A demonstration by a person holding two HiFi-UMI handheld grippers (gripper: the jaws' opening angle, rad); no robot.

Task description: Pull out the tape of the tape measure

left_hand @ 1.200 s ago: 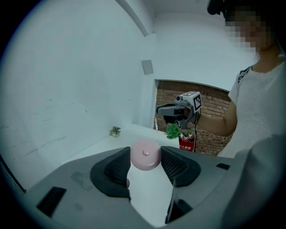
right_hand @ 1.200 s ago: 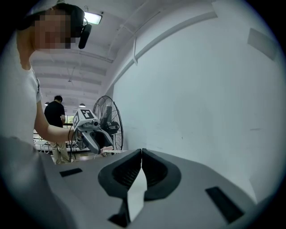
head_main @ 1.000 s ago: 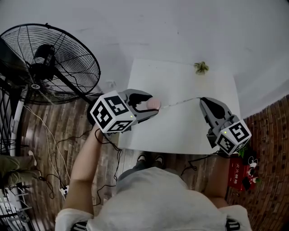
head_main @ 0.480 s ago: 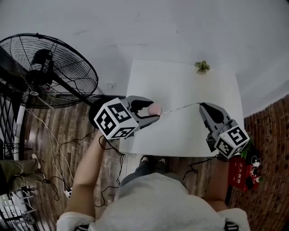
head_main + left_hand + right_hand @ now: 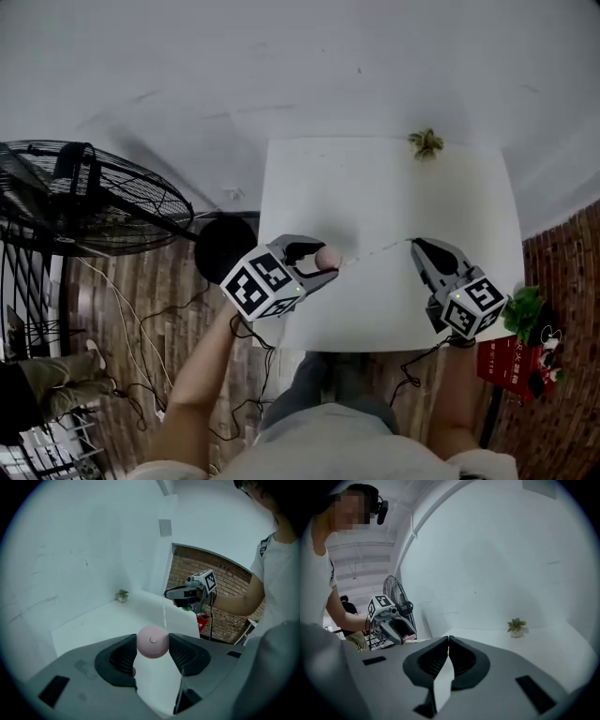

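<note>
A small round pink tape measure [image 5: 326,258] [image 5: 152,641] is clamped between the jaws of my left gripper [image 5: 322,262] [image 5: 152,644], held above the white table [image 5: 375,178]. Its thin white tape [image 5: 375,251] [image 5: 164,613] runs taut to the right into my right gripper [image 5: 413,244] [image 5: 448,641], whose jaws are shut on the tape's end. In the right gripper view a loose strip of tape [image 5: 442,688] hangs behind the shut jaws. Each gripper shows in the other's view: the right gripper [image 5: 187,594] and the left gripper [image 5: 391,620].
A small potted plant [image 5: 427,142] [image 5: 516,626] stands at the table's far edge by the white wall. A black floor fan [image 5: 84,202] stands left of the table on the wood floor. Cables lie on the floor; a red box [image 5: 511,361] and plant sit at right.
The head view has tilted, so the table and both grippers sit lower in it. The two grippers stay about the same distance apart, with the tape still stretched between them.
</note>
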